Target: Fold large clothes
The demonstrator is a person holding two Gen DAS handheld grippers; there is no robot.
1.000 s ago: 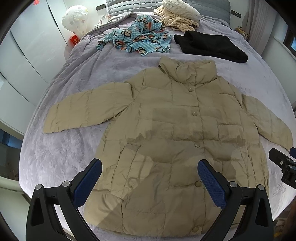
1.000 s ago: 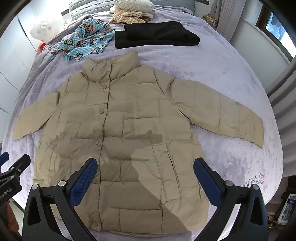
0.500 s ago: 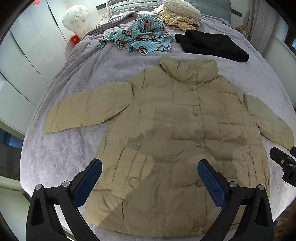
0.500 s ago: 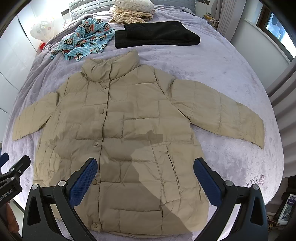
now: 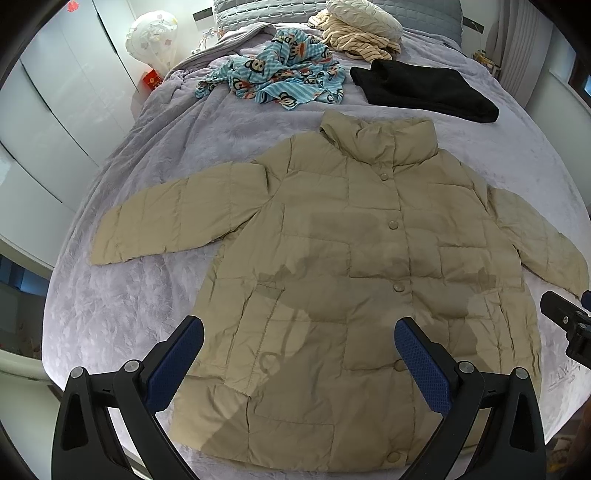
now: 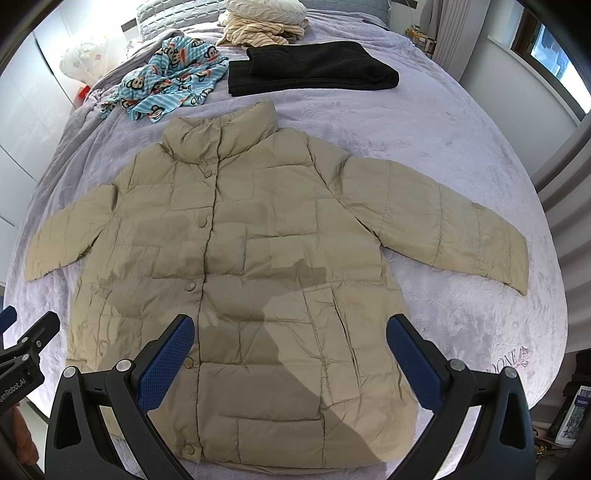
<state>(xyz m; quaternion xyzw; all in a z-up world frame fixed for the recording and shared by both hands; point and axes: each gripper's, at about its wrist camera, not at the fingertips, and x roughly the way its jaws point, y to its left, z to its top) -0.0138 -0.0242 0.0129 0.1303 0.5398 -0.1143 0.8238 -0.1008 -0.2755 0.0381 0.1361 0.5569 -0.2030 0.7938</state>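
A beige quilted puffer jacket (image 5: 351, 266) lies flat and buttoned on the lilac bed cover (image 5: 122, 306), front up, both sleeves spread out to the sides. It also shows in the right wrist view (image 6: 251, 266). My left gripper (image 5: 299, 354) is open and empty, held above the jacket's lower hem on the left side. My right gripper (image 6: 291, 354) is open and empty, held above the hem on the right side. The tip of the right gripper shows at the right edge of the left wrist view (image 5: 569, 321).
Beyond the jacket's collar lie a blue monkey-print garment (image 5: 280, 79), a folded black garment (image 5: 424, 90) and a cream striped garment with a pillow (image 5: 362, 33). White wardrobe doors (image 5: 55, 122) stand at the left. A window and curtain (image 6: 546, 40) are at the right.
Both grippers have drifted slightly nearer the jacket, which looks a little larger and lower in view. The jacket has not moved. Both grippers stay open.
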